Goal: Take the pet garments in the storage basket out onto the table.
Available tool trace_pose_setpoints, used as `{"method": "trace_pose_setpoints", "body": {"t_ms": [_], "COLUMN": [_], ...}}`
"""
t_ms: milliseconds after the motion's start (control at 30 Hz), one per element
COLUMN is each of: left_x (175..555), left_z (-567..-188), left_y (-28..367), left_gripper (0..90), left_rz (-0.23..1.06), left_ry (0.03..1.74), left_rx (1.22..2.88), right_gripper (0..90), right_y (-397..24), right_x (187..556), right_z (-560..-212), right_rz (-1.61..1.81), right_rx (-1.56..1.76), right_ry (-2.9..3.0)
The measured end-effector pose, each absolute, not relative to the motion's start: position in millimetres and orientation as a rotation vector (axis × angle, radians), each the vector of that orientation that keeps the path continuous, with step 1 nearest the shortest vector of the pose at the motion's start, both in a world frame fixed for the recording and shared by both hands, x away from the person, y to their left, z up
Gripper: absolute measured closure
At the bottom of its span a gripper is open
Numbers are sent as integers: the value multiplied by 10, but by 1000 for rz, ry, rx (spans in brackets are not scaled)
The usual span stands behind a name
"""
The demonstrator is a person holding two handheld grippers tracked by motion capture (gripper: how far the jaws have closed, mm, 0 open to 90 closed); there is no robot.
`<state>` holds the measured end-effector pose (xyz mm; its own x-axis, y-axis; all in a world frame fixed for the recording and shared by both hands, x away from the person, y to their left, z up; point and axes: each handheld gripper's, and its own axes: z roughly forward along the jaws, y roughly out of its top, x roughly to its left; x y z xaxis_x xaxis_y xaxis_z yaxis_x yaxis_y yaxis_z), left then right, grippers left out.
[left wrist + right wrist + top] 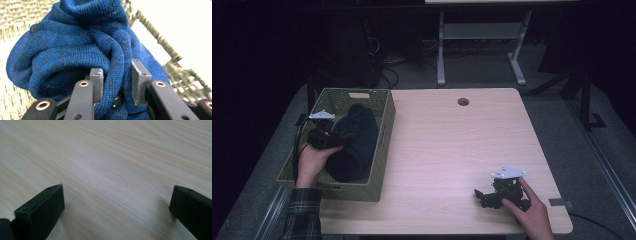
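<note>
A dark blue knitted garment [354,142] lies bundled inside a woven olive basket [384,135] at the table's left side. My left gripper [328,136] reaches into the basket from the left. In the left gripper view a fold of the blue knit [75,47] runs between the two grey pads [97,78], and my left gripper [117,83] is shut on it. My right gripper [482,195] rests low over the bare wooden table [452,150] near the front right. Its jaws stand wide apart, and my right gripper [117,202] holds nothing.
The basket [172,53] shows its woven rim and wall behind the garment. A round cable hole [463,102] sits near the table's far edge. Beyond the table stand a white desk frame [477,45] and dark floor with cables.
</note>
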<state>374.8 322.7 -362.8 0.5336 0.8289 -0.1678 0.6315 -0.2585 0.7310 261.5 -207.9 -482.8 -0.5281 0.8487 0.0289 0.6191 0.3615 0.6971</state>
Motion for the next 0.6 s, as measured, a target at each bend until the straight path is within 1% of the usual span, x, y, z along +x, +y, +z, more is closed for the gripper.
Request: {"method": "trace_pose_setpoints", "body": {"t_ms": [100,233,467,600], "left_x": [3700,3662,3602,3564], "left_z": [-3537,-3448,-3330,-3259], "left_y": [3263,3290,3335,3313], "left_gripper": [671,673,681,683], "left_rz": [315,335,299,311], "left_ry": [1163,1139,1069,1038], "left_rx": [1905,1880,1777,1755], "right_gripper": [0,0,0,0], "right_y": [-2079,-2080,-2080,-2080], "right_x": [2615,2615,2615,2615], "right_z": [-4828,-4828,-4828,-4828], "right_rz": [953,953,953,953], "right_rx": [1289,1289,1289,1288], "right_ry": [2292,2292,2292,2293]}}
